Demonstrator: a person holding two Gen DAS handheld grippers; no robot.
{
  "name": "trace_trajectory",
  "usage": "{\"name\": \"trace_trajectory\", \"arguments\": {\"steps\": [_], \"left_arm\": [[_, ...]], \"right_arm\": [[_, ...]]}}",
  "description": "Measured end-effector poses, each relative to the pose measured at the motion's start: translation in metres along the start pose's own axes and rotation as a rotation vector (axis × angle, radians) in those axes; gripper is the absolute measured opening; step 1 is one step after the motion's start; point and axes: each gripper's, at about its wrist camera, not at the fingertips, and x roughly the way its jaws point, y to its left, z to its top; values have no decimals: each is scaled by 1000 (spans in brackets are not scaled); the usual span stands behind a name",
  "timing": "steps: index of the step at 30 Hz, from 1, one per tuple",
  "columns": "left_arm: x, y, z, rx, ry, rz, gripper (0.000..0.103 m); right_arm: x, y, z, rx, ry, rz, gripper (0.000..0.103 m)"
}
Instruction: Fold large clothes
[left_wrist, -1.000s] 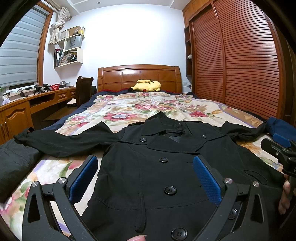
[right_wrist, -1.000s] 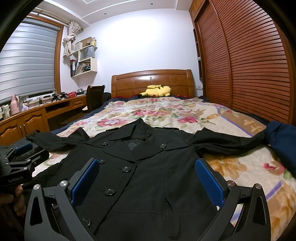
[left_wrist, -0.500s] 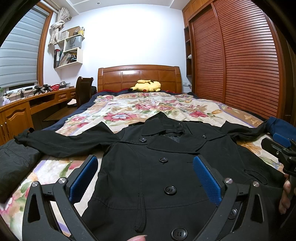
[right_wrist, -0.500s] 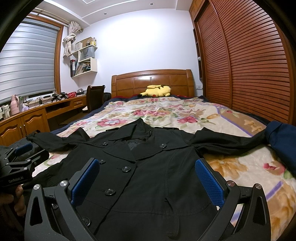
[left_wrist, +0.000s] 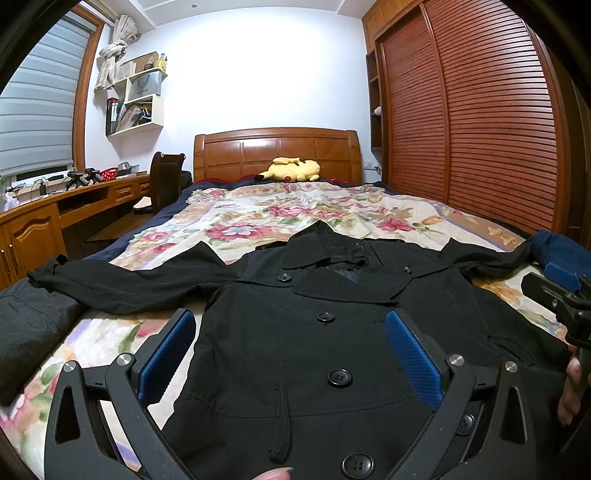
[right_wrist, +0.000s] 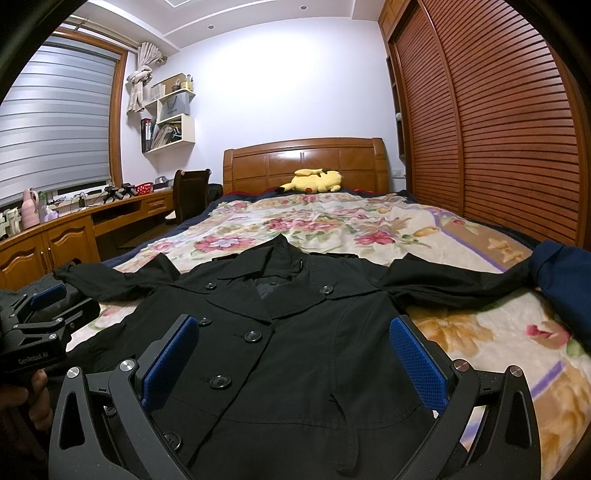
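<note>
A black double-breasted coat (left_wrist: 317, 332) (right_wrist: 288, 332) lies face up and buttoned on the flowered bedspread, collar toward the headboard, both sleeves spread out sideways. My left gripper (left_wrist: 290, 345) hovers open over the coat's lower left front, nothing between its blue pads. My right gripper (right_wrist: 293, 350) hovers open over the lower right front, also empty. Each gripper shows at the other view's edge, the right gripper (left_wrist: 561, 291) at the right and the left gripper (right_wrist: 40, 325) at the left, held by a hand.
A dark garment (left_wrist: 29, 332) lies by the coat's left cuff and a navy garment (right_wrist: 565, 280) by the right cuff. A yellow plush toy (left_wrist: 291, 170) rests at the wooden headboard (left_wrist: 277, 151). A desk (left_wrist: 66, 206) and chair run along the left; louvred wardrobe doors (left_wrist: 480, 122) on the right.
</note>
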Motion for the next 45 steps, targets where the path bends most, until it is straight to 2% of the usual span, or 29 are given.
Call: {"name": "trace_trajectory", "arguments": {"steps": [12,20,31,36,41,45], "left_arm": [[14,-23,10,105,54,-46,103],[27,-35,22,119,94,-133,103],[51,-55,30,145,129,-187,103],[65,-57,24,121,167,-204,103],[72,-62,20,128,184,-202,103],[76,-63,17,127,201,-217,103]], "right_arm": [[10,-5,2,-6,37,-17,103],[14,-11,9,0,64,-23,103],[21,-18,19,-4,71,-62,102],[33,-30,27,6,120,-48,101],[53,-59,38,-9,231,-85,97],[70,-93,45,-14,295,-147,97]]}}
